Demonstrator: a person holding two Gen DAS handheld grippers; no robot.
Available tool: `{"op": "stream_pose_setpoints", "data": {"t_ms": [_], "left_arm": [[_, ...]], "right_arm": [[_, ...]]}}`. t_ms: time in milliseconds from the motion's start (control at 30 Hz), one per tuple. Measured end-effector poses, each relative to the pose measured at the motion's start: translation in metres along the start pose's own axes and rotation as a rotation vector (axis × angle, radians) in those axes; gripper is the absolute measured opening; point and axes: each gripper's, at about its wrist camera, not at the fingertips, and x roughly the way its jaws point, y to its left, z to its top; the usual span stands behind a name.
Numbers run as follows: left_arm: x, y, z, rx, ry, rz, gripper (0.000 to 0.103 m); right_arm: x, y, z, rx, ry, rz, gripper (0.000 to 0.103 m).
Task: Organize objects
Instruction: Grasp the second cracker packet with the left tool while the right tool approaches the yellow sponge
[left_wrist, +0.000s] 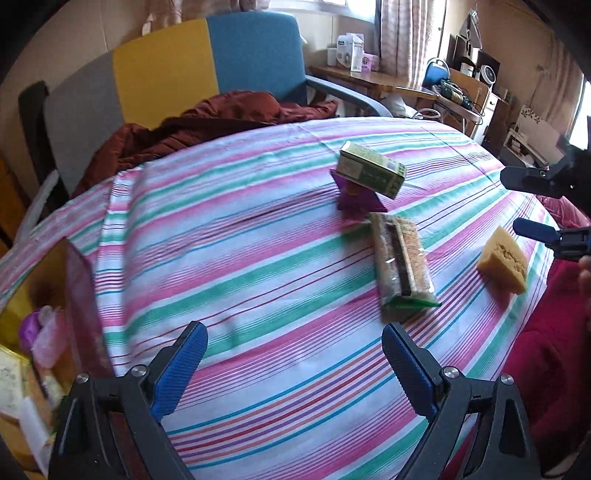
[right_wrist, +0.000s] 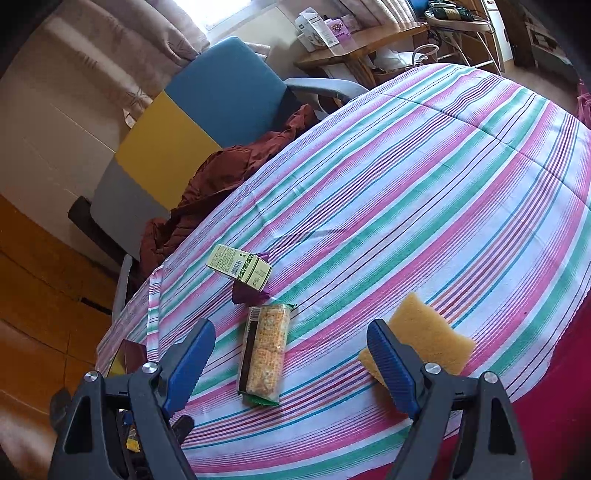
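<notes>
Both the left hand-held gripper (left_wrist: 291, 363) and right hand-held gripper (right_wrist: 291, 360) are released, empty. Sponge (right_wrist: 430, 338) lies on striped surface (right_wrist: 424, 192) beside the right fingertip; likely light, soft, compressible; grip across its narrow sides.

box (left_wrist: 371, 170) on top of pouch (left_wrist: 356, 201), far side of bedspread (left_wrist: 258, 258) | cracker pack (left_wrist: 400, 264) just in front of pouch | sponge (left_wrist: 502, 260) right of pack, apart | bin (left_wrist: 79, 291) at left edge
</notes>
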Motion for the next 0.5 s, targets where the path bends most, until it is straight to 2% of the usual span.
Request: {"op": "stream_pose_setpoints", "data": {"t_ms": [367, 500], "left_arm": [[0.03, -0.043, 0.033, 0.066, 0.017, -0.077, 0.096], [0.045, -0.069, 0.046, 0.146, 0.014, -0.07, 0.096]], "right_arm": [[-0.007, -0.008, 0.001, 0.048, -0.044, 0.022, 0.086], [-0.008, -0.011, 0.001, 0.062, -0.045, 0.032, 0.086]]}}
